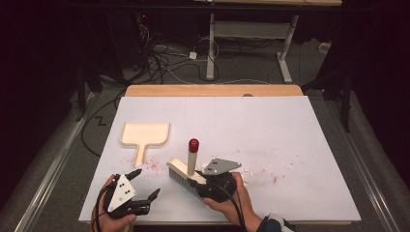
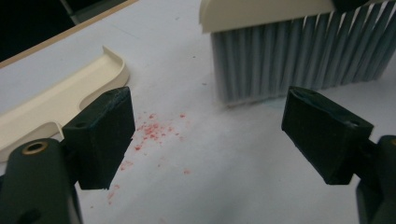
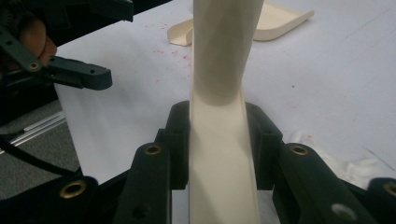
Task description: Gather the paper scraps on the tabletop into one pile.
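Cream brush (image 3: pixel 219 154) clamped btwn right tool (image 3: pixel 219 149) jaws.

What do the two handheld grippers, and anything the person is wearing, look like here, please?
Both are black two-jaw tools. The left gripper has blocky flat pads, brass-coloured rivets and a grey three-cornered plate with small dark holes. The right gripper bears a like plate, and a black cable trails from it. A dark-and-white patterned sleeve shows at the right wrist.
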Motion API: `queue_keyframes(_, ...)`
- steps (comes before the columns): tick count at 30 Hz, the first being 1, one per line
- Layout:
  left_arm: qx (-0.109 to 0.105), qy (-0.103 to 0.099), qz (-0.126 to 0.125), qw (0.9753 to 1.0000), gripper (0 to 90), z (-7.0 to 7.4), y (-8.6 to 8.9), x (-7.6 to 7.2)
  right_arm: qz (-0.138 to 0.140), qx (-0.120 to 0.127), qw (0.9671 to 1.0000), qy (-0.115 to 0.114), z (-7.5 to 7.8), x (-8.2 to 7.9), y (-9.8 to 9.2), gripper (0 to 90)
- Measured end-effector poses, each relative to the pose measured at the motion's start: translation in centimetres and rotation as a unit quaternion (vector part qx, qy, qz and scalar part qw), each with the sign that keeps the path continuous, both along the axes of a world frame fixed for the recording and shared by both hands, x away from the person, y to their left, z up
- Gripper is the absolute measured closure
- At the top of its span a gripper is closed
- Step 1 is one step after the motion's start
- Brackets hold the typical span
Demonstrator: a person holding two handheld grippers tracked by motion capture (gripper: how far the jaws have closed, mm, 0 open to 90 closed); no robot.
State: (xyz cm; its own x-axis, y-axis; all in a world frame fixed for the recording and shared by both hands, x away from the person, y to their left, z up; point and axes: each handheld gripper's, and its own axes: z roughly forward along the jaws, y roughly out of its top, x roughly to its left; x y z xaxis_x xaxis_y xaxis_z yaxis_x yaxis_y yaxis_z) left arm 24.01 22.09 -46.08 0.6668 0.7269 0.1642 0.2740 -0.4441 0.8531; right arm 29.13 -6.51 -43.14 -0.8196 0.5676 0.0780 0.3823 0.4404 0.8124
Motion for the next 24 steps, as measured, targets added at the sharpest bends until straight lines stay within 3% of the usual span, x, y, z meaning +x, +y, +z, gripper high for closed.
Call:
queue_keyframes(5, 0.000, 0.003, -0.006, 1.0000, 16.4, -0.1, -0.1, 0.0, -0.035, -0.015, 0.9993, -0.006, -0.1, 0.7, 0.2, 67.7)
queue_keyframes(11, 0.007, -0.001, -0.014, 0.9999, 16.4, 0.0, -0.4, 0.0, -0.066, -0.016, 0.9976, 0.016, -0.1, 1.7, -2.2, 67.5)
queue_keyframes(15, 0.011, 0.002, -0.020, 0.9997, 16.4, -0.1, -0.7, 0.0, -0.080, -0.026, 0.9964, 0.009, 0.5, 1.6, -3.4, 67.6)
queue_keyframes(20, 0.016, 0.012, -0.025, 0.9995, 16.4, -0.2, -1.0, 0.0, -0.074, -0.016, 0.9971, 0.009, 1.3, 1.0, -4.6, 67.7)
queue_keyframes(24, 0.017, 0.012, -0.028, 0.9994, 16.4, -0.2, -1.0, 0.0, -0.069, -0.009, 0.9974, -0.022, 2.8, 0.4, -5.3, 67.7)
